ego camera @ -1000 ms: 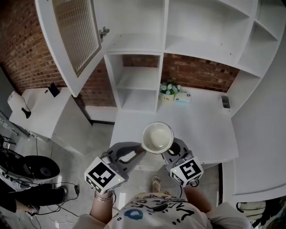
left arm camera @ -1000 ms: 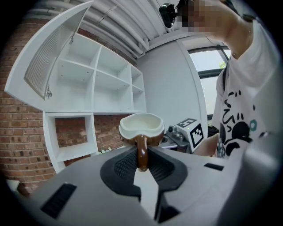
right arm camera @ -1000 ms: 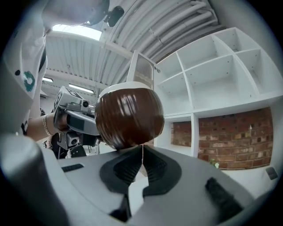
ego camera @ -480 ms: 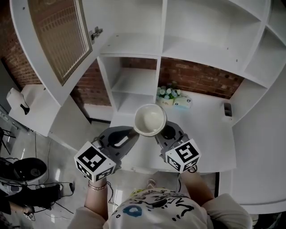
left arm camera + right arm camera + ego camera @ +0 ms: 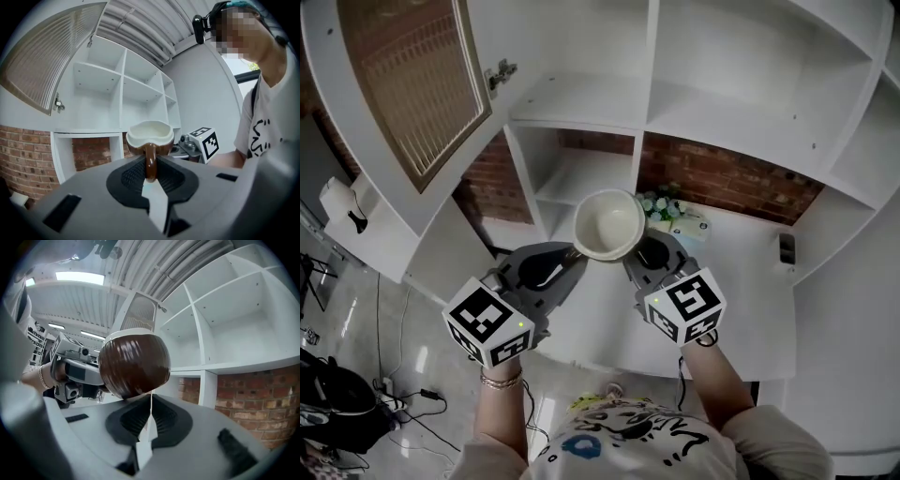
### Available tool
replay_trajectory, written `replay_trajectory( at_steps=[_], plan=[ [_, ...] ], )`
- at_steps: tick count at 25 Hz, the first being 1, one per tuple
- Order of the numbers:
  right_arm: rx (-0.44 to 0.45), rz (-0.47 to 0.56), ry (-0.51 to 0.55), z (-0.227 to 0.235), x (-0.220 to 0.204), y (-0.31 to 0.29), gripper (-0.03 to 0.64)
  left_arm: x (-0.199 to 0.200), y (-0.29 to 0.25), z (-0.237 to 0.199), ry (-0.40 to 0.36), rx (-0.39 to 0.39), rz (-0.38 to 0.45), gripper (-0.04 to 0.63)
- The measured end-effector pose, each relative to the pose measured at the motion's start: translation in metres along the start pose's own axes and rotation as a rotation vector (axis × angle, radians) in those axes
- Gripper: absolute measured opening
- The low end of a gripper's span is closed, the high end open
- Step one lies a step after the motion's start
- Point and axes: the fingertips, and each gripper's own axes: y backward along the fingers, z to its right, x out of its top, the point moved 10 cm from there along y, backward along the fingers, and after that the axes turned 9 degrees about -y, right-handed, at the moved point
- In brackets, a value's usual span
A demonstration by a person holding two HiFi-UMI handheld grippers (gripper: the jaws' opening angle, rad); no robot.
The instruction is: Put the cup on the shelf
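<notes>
White shelf (image 5: 581,98) behind; left claw (image 5: 150,165) pinches cup (image 5: 149,135) handle, hidden in head view; right claw (image 5: 150,404) pressed together.

The cup (image 5: 607,225) is glossy brown outside and cream inside, the shelf (image 5: 581,98) white, the wall (image 5: 722,178) red-brown brick, the cabinet door (image 5: 408,84) white around tan weave, and the left gripper (image 5: 573,254) and right gripper (image 5: 631,256) grey with black-and-white square markers.

Mock domestic room set inside a lab hall.
White cubby shelving (image 5: 591,103), brick wall (image 5: 722,178), flowers (image 5: 664,204) on counter (image 5: 750,291) ahead of the right gripper (image 5: 639,255); cables (image 5: 412,397) on floor (image 5: 394,328) left of the left gripper (image 5: 570,255); ceiling ducting (image 5: 154,263), strip lights (image 5: 79,276).
</notes>
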Motion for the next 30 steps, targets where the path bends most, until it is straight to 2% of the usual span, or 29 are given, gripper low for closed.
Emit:
replay_trajectory(
  at_steps=[8,17,26,30],
  plan=[
    [-0.020,0.025,0.006,0.029,0.028,-0.035,0.028,0.016,-0.019,-0.039,-0.030,0.049,0.030,0.057],
    [-0.084,0.031,0.006,0.050,0.052,-0.071,0.028,0.030,-0.035,-0.086,-0.066,0.043,0.053,0.057],
    [-0.145,0.112,-0.010,0.063,0.082,-0.092,0.028,0.050,-0.046,-0.123,-0.112,0.055,0.132,0.057],
    [-0.177,0.121,0.001,0.066,0.090,-0.098,0.028,0.057,-0.053,-0.140,-0.134,0.084,0.126,0.057]
  ],
)
